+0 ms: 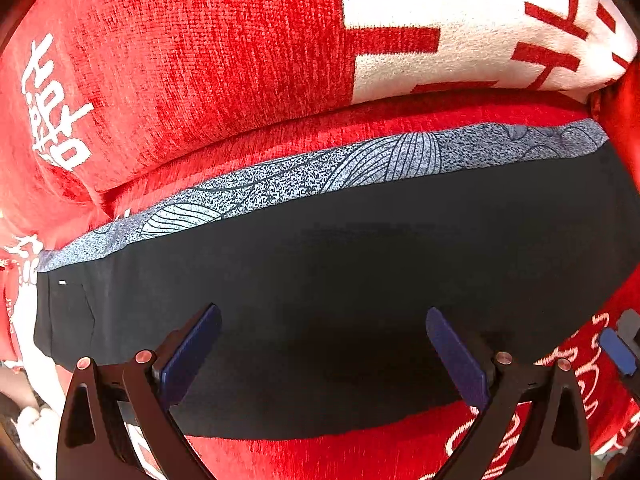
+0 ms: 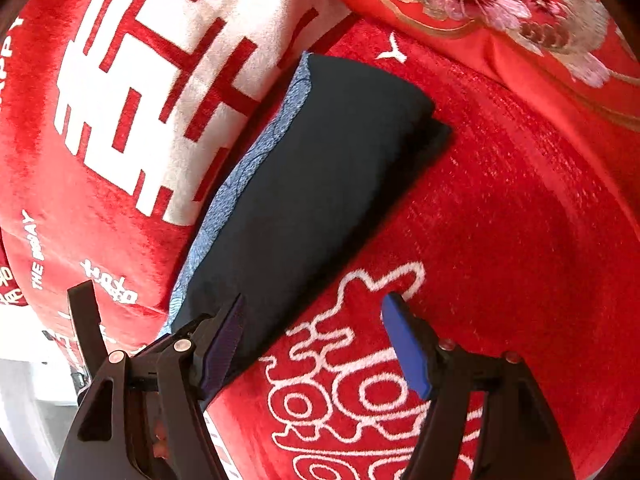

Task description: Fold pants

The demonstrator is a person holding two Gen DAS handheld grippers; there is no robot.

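Note:
The dark navy pants (image 1: 340, 280) lie folded into a long flat bundle on the red blanket; a blue-grey patterned layer (image 1: 360, 164) shows along their far edge. My left gripper (image 1: 322, 320) is open and empty, hovering just above the middle of the bundle. In the right wrist view the same bundle (image 2: 312, 176) runs away from me, with the patterned edge (image 2: 240, 184) on its left. My right gripper (image 2: 312, 316) is open and empty at the bundle's near end; its left finger is over the cloth, its right finger over the blanket.
A red blanket (image 2: 500, 220) with white lettering covers the surface. A red-and-white pillow (image 1: 460, 28) lies just beyond the pants, also in the right wrist view (image 2: 132, 92). A red floral quilt (image 2: 500, 12) lies at the far right. My right gripper's finger (image 1: 618, 350) shows at the left wrist view's right edge.

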